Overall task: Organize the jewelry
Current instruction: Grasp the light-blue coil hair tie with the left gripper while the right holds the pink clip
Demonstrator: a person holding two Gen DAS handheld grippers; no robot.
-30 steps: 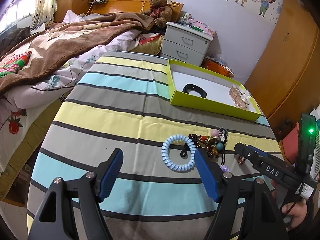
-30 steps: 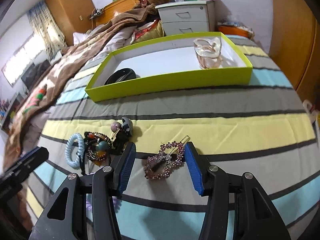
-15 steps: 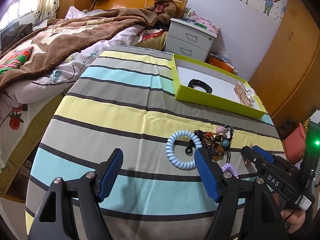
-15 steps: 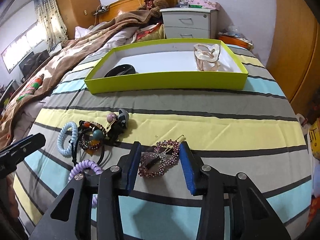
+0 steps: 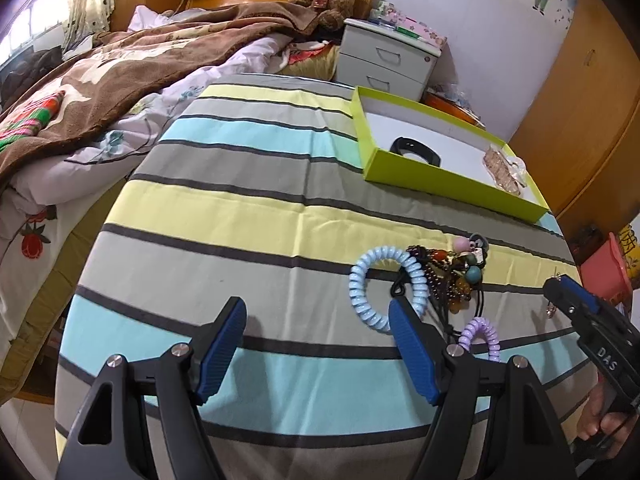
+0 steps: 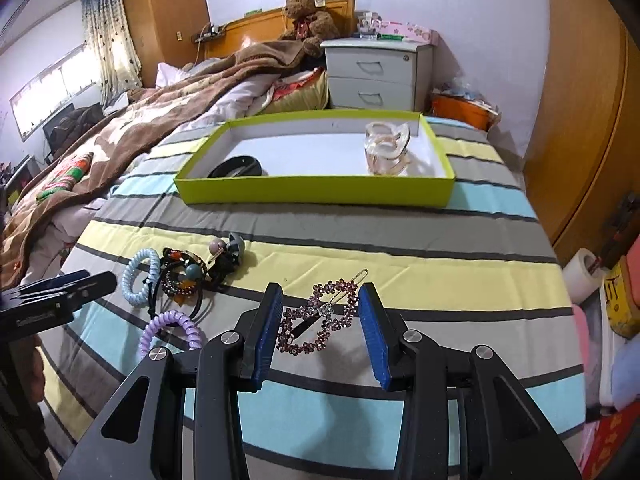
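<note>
- Right wrist view, nearest: the right gripper (image 6: 320, 294) points down at a table covered in a striped cloth (image 6: 400, 264) of yellow, grey and pale blue bands.
- Its jaws have just been closing. The blue pads now press on the two ends of a heart-shaped hair clip (image 6: 325, 312) set with purple stones, which sits between them just above its own shadow.
- At ten o'clock from that clip, near it on the cloth, lies a purple coil hair tie (image 6: 172, 316).
- Beyond it is a tangle of beaded bracelets (image 6: 184, 276) and black cords, with a pale blue coil hair tie (image 6: 134, 280) touching the tangle's nine o'clock side.
- Left wrist view, nearest: the left gripper (image 5: 316, 308) hangs over bare cloth with its jaws wide apart and nothing between them.
- The pale blue coil lies just at the tip of its three o'clock finger.
- At four o'clock in this view, a person's hand (image 5: 604, 420) holds the right gripper's handle.
- Farther off, at twelve o'clock from the right gripper and well apart from the loose pieces, a shallow lime-green box (image 6: 316, 190) rests on the cloth.
- Inside it, a black band (image 6: 236, 166) lies toward nine o'clock and a clear hair claw (image 6: 386, 148) toward three o'clock.
- Farthest, past the table: a grey nightstand (image 6: 376, 72), a teddy bear (image 6: 306, 12) and a bed under a brown blanket (image 6: 160, 120).
</note>
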